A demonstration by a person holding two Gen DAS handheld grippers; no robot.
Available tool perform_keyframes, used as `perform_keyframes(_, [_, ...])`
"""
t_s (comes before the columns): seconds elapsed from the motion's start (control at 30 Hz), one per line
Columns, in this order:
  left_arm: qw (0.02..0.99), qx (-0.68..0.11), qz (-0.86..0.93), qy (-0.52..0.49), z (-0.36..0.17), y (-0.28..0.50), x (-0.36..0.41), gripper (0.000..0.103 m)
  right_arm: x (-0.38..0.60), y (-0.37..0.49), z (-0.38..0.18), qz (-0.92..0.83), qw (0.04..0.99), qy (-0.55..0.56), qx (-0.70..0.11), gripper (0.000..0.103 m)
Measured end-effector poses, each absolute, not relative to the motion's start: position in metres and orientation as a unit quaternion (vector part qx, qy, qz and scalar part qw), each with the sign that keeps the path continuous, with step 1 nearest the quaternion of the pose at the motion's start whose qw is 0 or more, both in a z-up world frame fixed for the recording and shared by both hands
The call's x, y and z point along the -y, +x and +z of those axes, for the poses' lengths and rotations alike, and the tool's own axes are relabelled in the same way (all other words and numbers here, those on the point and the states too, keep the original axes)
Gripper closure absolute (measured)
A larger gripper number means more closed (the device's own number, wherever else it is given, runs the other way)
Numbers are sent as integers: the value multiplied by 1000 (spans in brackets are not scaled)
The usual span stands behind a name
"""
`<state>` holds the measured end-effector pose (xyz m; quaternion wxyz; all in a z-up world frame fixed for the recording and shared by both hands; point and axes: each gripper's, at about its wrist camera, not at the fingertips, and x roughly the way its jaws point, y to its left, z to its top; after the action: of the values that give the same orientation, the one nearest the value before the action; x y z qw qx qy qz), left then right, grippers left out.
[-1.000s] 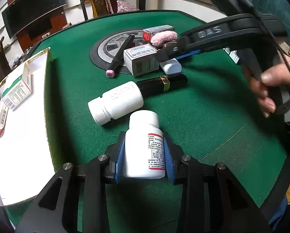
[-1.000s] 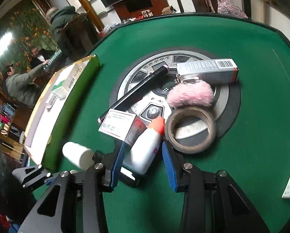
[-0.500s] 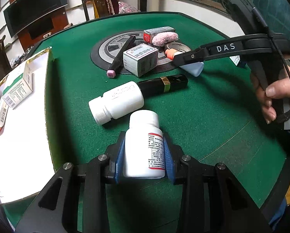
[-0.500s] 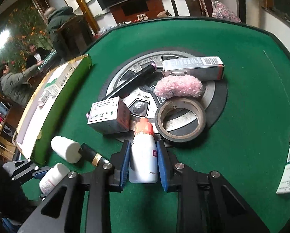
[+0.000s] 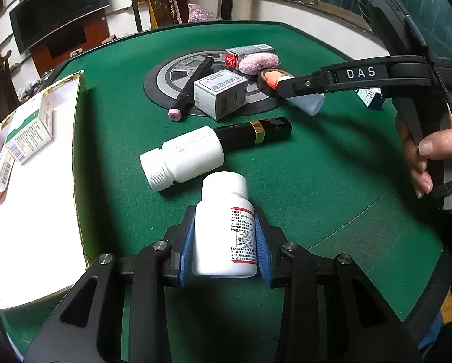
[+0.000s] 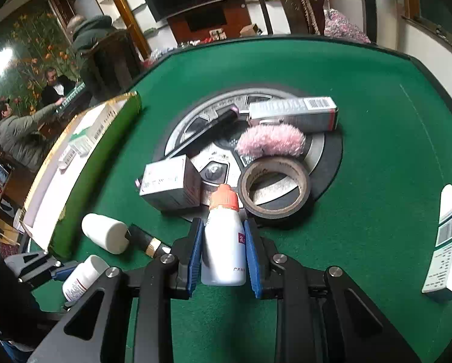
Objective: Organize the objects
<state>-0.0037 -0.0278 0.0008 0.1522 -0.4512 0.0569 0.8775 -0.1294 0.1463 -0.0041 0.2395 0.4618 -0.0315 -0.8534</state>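
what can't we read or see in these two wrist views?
- Left wrist: label text on the held pill bottle too small.
- Left wrist: tape roll mostly hidden behind the right gripper.
- Right wrist: blue-and-white box cut by the fisheye edge.

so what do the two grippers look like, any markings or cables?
Both are black linkage frames with silver pivot bolts and blue finger pads. The left gripper shows this up close, as does the right gripper. Seen from the left wrist, the right one has white "DAS" lettering, a green indicator light, and a thin black cable along its handle.
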Motion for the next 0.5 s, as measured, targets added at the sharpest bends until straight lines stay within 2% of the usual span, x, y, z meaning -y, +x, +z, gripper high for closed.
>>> perform_keyframes(0.5, [170, 15, 897, -407, 28, 15, 55, 68, -140, -117, 12, -845, 283, 447, 82, 77])
